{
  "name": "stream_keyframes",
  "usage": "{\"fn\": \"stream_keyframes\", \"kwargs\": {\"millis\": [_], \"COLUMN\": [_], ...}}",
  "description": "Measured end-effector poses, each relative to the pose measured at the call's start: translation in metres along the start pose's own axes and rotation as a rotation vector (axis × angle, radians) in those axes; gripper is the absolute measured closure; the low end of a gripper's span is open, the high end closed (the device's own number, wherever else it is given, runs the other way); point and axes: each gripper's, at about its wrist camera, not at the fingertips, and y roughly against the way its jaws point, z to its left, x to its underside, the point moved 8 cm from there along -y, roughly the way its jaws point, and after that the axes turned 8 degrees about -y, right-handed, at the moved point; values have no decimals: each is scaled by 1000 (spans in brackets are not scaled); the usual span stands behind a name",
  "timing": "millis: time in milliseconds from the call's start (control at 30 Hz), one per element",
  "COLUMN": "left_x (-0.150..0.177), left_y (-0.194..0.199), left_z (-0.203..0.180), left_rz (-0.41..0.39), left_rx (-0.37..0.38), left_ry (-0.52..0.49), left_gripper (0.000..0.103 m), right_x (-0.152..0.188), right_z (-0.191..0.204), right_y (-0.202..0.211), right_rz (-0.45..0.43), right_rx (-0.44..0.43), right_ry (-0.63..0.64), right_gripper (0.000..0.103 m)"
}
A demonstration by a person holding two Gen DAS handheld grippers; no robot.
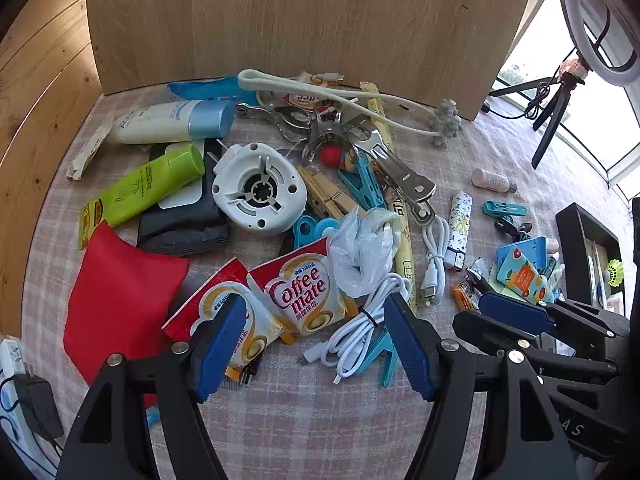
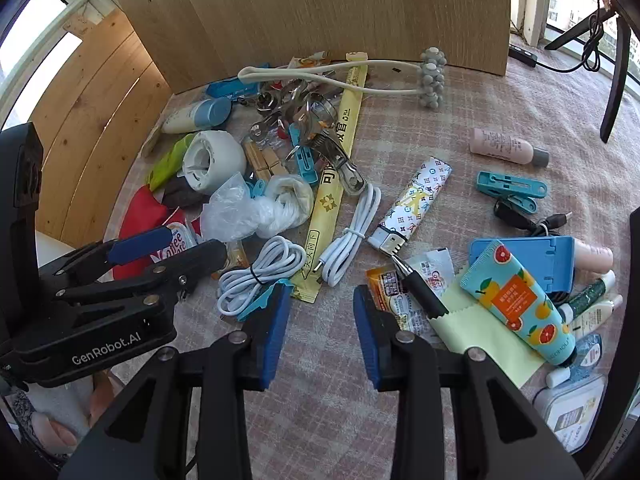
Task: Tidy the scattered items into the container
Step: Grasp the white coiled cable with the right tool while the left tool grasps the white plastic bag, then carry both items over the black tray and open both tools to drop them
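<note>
Left gripper (image 1: 316,344) gapes empty over the coiled white cable (image 1: 362,334); right gripper (image 2: 322,334) hangs half-open, empty. The blue clip (image 1: 380,354), seemingly tangled underneath, could come up too.

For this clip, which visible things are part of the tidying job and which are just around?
Job items: Coffee mate sachet, white cable, green tube, lighter, black container.

Just around: wooden board, tripod, ring light.
</note>
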Motion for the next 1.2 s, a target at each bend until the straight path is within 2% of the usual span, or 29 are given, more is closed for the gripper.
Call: {"fn": "stream_keyframes", "kwargs": {"millis": [233,400,500,633,767,900,1200], "left_x": [-11,-17,-18,-20,-21,-22,-22], "left_y": [-8,-14,-15,-13,-9,-1,30], "left_z": [2,0,-2,-4,-3,0,-13], "left_rz": [6,22,27,19,2,-19,-68], "left_rx": [32,50,70,84,91,89,108], "left_ry": [36,36,42,45,52,59,35], "left_gripper": [38,54,64,77,84,87,87], "right_x": [-12,-18,-18,-17,-16,-12,0], "right_z": [-5,-5,-8,-11,-12,-11,-23], "right_y": [-18,-28,-36,-36,-30,-18,21], "right_rz": [35,58,89,94,71,52,-6], "right_rx": [-8,-5,-11,-30,-28,-40,-61], "right_ry": [-60,-86,-116,-137,-130,-109,-148], "right_gripper": [70,71,84,85,89,90,90]}}
